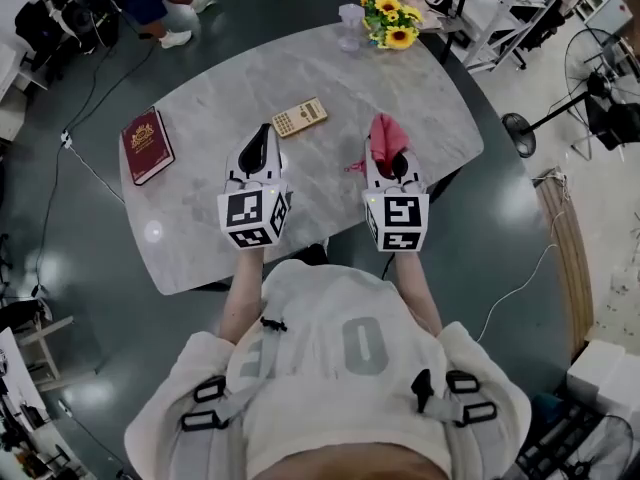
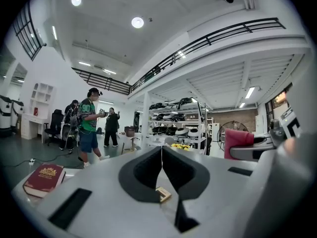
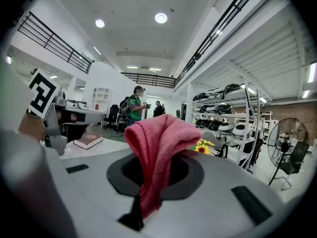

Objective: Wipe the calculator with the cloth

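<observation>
The calculator (image 1: 299, 117) lay on the marble table (image 1: 420, 88), just ahead of the left gripper (image 1: 262, 138), which was closed and empty. Its key print was too small to read. The right gripper (image 1: 392, 164) clamped the pink cloth (image 3: 158, 143). The gilt lettering on a red book (image 1: 147, 145) was illegible.

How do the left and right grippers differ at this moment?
The left gripper has its jaws together on nothing; the right gripper is clamped on the pink cloth, which drapes over its jaws. The left gripper's view shows the calculator just beyond its jaws; the right gripper's view shows the sunflowers past the cloth. Both hover side by side above the table, neither touching the calculator.
</observation>
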Available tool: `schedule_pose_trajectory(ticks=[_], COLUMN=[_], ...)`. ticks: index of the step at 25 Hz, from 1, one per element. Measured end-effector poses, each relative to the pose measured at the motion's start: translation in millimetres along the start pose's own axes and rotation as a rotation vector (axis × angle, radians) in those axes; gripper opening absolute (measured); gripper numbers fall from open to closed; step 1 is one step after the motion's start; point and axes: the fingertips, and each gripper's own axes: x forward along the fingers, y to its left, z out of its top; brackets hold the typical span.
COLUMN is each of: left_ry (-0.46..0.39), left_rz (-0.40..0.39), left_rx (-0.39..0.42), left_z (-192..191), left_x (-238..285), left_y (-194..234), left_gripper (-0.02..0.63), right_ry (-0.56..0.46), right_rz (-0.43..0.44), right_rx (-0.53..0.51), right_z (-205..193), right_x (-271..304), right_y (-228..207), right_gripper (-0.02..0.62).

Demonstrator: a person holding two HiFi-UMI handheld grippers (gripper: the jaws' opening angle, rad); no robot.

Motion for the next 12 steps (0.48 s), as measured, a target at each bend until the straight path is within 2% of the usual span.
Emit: schedule_pose_trajectory(ticks=[5,10,12], left_ry=[0.029,0.082,0.078], left_rz=[0.009,0.069,0.091], left_rx=[-0.006,-0.047,-0.049], left_z=[-8.7,-33.3,-36.7], left_x=[37.0,57.0,63.5], left_y=[34.8,55.8,58.5], left_gripper=[0.021,0.021,0.021], right_ry=[0.031,0.063,0.064], right_rz=[0.034,0.101,0.122], right_rx=[-0.019,-0.033,-0.029], right_z=[9.5,4.4,2.3], right_x=[61.0,104.7,120.8], right_y=[5.2,9.5,7.0], right_gripper=[0.055,0.055,0.055])
